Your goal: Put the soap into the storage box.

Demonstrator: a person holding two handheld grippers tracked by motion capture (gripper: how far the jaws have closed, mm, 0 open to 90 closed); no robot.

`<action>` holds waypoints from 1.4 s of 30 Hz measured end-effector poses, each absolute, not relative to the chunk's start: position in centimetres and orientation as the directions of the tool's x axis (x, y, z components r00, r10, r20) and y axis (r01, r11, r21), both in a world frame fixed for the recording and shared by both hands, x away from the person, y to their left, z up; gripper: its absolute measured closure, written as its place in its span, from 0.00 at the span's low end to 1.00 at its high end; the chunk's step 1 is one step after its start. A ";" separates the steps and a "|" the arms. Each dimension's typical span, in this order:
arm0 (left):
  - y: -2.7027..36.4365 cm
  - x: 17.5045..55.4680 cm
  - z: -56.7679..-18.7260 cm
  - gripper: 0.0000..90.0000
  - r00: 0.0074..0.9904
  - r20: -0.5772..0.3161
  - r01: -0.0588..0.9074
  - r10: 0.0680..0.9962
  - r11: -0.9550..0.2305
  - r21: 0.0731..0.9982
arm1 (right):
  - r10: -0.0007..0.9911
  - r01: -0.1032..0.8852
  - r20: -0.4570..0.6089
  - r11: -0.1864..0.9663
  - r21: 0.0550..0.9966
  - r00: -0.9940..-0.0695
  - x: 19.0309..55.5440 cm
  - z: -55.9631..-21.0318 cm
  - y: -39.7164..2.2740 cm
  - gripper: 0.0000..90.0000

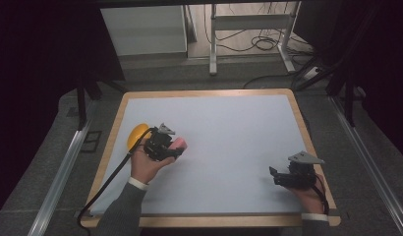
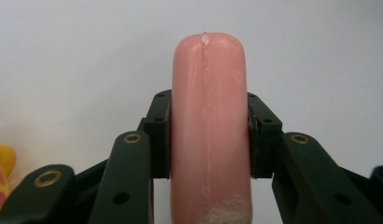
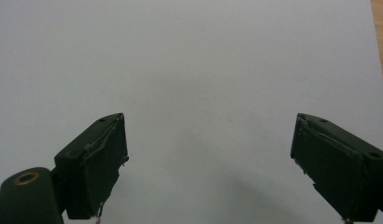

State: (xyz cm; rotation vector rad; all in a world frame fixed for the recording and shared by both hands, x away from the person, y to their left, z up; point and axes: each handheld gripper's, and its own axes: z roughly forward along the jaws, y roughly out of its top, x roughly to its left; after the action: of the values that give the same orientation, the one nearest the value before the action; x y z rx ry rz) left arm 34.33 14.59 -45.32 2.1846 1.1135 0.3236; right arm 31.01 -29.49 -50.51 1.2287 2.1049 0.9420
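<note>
My left gripper [image 1: 176, 148] is shut on a pink sausage-shaped object [image 2: 209, 121], its two black pads pressing on both sides of it. In the high view the pink sausage [image 1: 180, 143] pokes out to the right of the gripper, at the left part of the white mat [image 1: 229, 132]. A yellow rounded toy [image 1: 136, 134] lies just behind the left hand, and the left gripper view catches the yellow toy's edge [image 2: 2, 175] at the lower left. My right gripper [image 3: 209, 161] stands open with nothing between its pads, low over the mat near the right front edge [image 1: 274, 176].
The white mat lies on a wooden-rimmed table [image 1: 307, 130]. A black cable [image 1: 108, 182] trails from the left gripper over the table's front left. Beyond the table stand a white cabinet [image 1: 143, 29] and a metal frame's legs [image 1: 213, 44] with floor cables.
</note>
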 end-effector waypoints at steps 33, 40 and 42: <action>17.1 34.5 -43.8 0.67 0.565 -0.061 0.635 0.823 -0.386 0.669 | 0.890 0.512 -0.102 0.346 0.786 -0.444 31.0 -50.5 -29.5 0.12; 17.6 34.7 -43.7 0.67 0.553 -0.060 0.639 0.831 -0.377 0.670 | 0.890 0.514 -0.101 0.346 0.785 -0.444 31.0 -50.5 -29.5 0.12; 17.8 34.7 -43.7 0.67 0.548 -0.061 0.641 0.834 -0.373 0.671 | 0.890 0.515 -0.101 0.347 0.784 -0.445 31.0 -50.5 -29.5 0.12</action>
State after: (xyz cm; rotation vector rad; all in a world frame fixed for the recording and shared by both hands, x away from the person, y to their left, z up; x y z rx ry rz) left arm 34.71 17.83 -43.69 2.1325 1.1824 0.3819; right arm 30.99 -29.49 -50.47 1.2216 2.0902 0.9394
